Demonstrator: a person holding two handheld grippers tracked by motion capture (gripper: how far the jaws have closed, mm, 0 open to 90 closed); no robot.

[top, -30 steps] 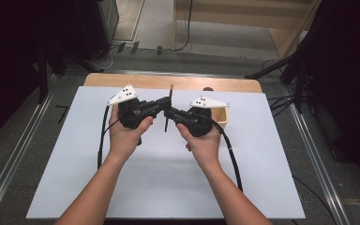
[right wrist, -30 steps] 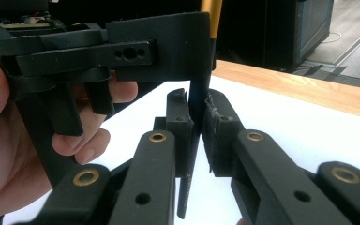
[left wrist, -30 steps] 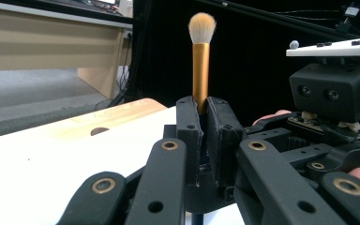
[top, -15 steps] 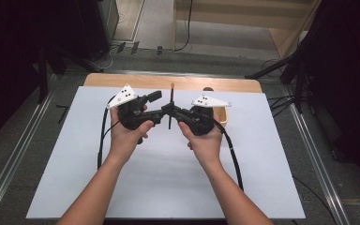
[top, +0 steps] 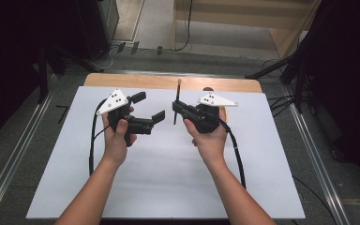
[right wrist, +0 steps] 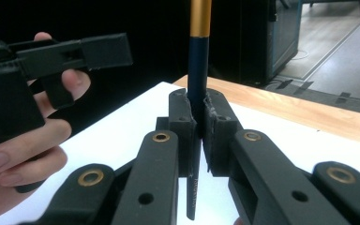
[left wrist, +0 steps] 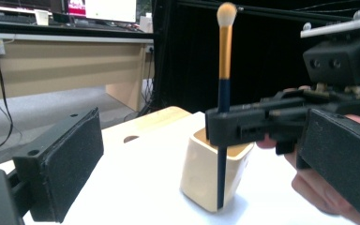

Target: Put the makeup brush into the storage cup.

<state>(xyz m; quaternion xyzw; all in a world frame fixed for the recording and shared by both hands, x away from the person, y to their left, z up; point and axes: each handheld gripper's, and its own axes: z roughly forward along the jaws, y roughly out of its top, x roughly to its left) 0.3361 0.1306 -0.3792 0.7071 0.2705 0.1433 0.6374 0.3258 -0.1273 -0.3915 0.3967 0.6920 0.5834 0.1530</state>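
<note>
Right claw point(top: 177, 108) pinching makeup brush point(top: 177, 96) by dark handle; brush upright, gold ferrule and pale bristle tip above jaws, handle end poking out below. In right claw view, pads point(right wrist: 185, 122) pressed on handle from both sides. Left claw point(top: 148, 107) spread wide, jaws have just been opening, nothing between them, standing just beside brush, apart from it. Cream cup point(left wrist: 214, 175) on white worktop point(top: 159, 187), seen behind right claw in left claw view, brush handle crossing in front of it.
</note>
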